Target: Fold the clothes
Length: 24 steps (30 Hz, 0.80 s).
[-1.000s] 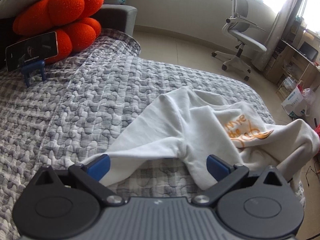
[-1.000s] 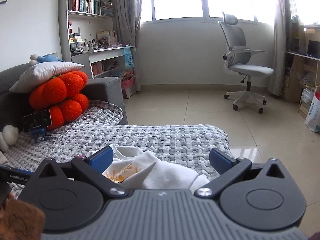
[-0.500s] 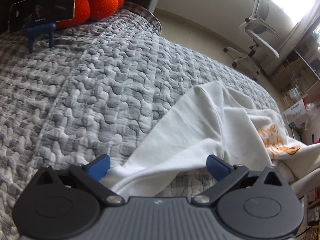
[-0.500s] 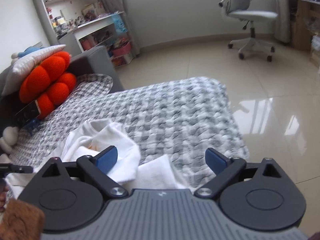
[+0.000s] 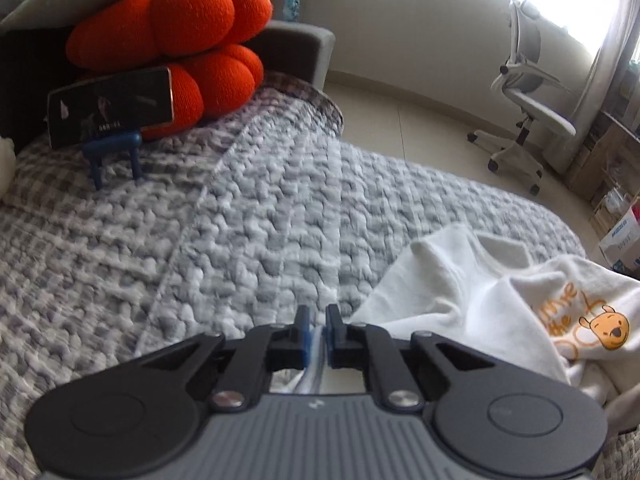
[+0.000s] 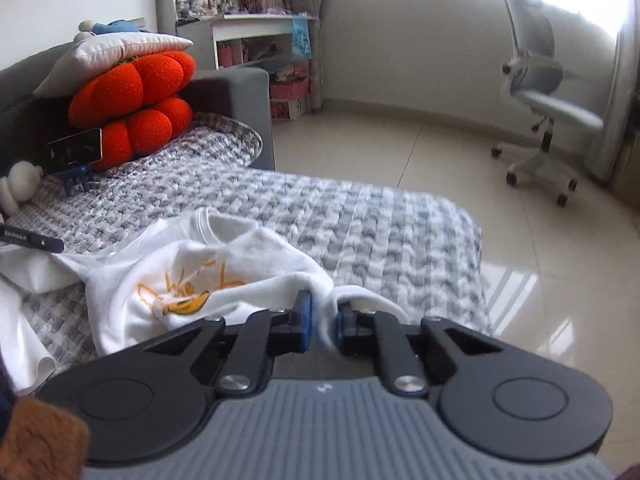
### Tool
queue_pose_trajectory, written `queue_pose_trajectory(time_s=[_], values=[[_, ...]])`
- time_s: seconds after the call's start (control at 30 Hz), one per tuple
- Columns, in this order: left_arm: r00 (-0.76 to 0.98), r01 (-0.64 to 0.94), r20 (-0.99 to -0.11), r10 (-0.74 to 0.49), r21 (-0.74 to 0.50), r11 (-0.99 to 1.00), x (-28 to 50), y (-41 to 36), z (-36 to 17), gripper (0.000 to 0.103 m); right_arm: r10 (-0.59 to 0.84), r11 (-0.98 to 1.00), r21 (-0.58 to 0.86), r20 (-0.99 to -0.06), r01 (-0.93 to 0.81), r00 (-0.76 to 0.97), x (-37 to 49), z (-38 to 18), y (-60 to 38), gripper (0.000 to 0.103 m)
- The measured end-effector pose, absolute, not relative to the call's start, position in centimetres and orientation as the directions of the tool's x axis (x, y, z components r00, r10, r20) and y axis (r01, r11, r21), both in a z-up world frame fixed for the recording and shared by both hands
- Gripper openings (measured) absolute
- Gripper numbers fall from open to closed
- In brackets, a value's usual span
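Note:
A white T-shirt (image 5: 472, 292) with an orange bear print lies crumpled on the grey quilted bed (image 5: 256, 232), at the right of the left wrist view. My left gripper (image 5: 317, 320) is shut on a thin edge of the shirt. In the right wrist view the shirt (image 6: 208, 276) lies left of centre with its print facing up. My right gripper (image 6: 323, 312) is shut on another bunched edge of the shirt near the bed's right side.
Orange round cushions (image 5: 176, 28) and a phone on a blue stand (image 5: 110, 110) sit at the head of the bed. A white office chair (image 6: 540, 116) stands on the tiled floor (image 6: 400, 148). The bed's right edge (image 6: 480, 264) drops to the floor.
Both grippers went from wide open to shut, each on an edge of the white shirt. Both views have shifted, and the shirt's cloth is bunched differently.

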<state>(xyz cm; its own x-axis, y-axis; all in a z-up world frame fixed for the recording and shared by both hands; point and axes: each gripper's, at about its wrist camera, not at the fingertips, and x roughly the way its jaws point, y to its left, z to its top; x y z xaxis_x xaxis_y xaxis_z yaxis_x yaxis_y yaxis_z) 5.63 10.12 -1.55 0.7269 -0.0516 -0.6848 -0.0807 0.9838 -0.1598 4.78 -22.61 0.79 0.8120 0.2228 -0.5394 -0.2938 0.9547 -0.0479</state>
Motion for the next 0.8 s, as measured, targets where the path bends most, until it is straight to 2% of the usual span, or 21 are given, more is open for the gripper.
queue_pose_trajectory(time_s=[0.07,0.1,0.2,0.3,0.37,0.5,0.6,0.73,0.8], values=[[0.761,-0.078,-0.647,-0.044,-0.159,0.984,5.4,11.1,0.8,0.008,0.192,0.947,-0.141,-0.475,-0.29,0.859,4.0,2.9,-21.7,0.012],[0.781,-0.086,-0.624,-0.025,-0.147,0.985,5.2,11.7,2.1,0.0,0.175,0.942,-0.185,-0.445,-0.281,0.878,3.7,3.8,-21.3,0.012],[0.85,-0.164,-0.514,0.115,-0.051,0.985,4.6,13.6,6.6,0.0,0.114,0.917,-0.327,-0.332,-0.228,0.936,2.8,6.1,-20.2,0.012],[0.886,-0.158,-0.455,0.085,-0.124,0.98,3.9,16.3,10.3,0.0,0.129,0.915,-0.337,-0.273,-0.22,0.953,2.2,7.1,-20.1,0.012],[0.876,-0.113,-0.481,0.03,-0.145,0.983,3.8,16.0,10.1,0.001,0.145,0.919,-0.319,-0.277,-0.233,0.95,1.8,7.1,-20.0,0.012],[0.785,-0.009,-0.614,-0.078,-0.137,0.99,4.2,12.4,4.2,0.032,0.078,0.904,-0.364,-0.376,-0.225,0.923,3.0,4.4,-20.2,0.011],[0.689,0.044,-0.706,-0.161,-0.181,0.982,4.9,9.9,-0.9,0.039,0.111,0.911,-0.304,-0.469,-0.278,0.876,2.7,3.1,-20.9,0.011],[0.611,0.026,-0.758,-0.228,-0.269,0.963,7.2,9.1,-4.5,0.056,0.106,0.912,-0.287,-0.521,-0.291,0.847,2.5,2.3,-21.4,0.013],[0.605,-0.014,-0.755,-0.253,-0.327,0.945,8.1,9.7,-4.4,0.062,0.122,0.936,-0.226,-0.513,-0.271,0.85,2.9,2.9,-22.6,0.022]])
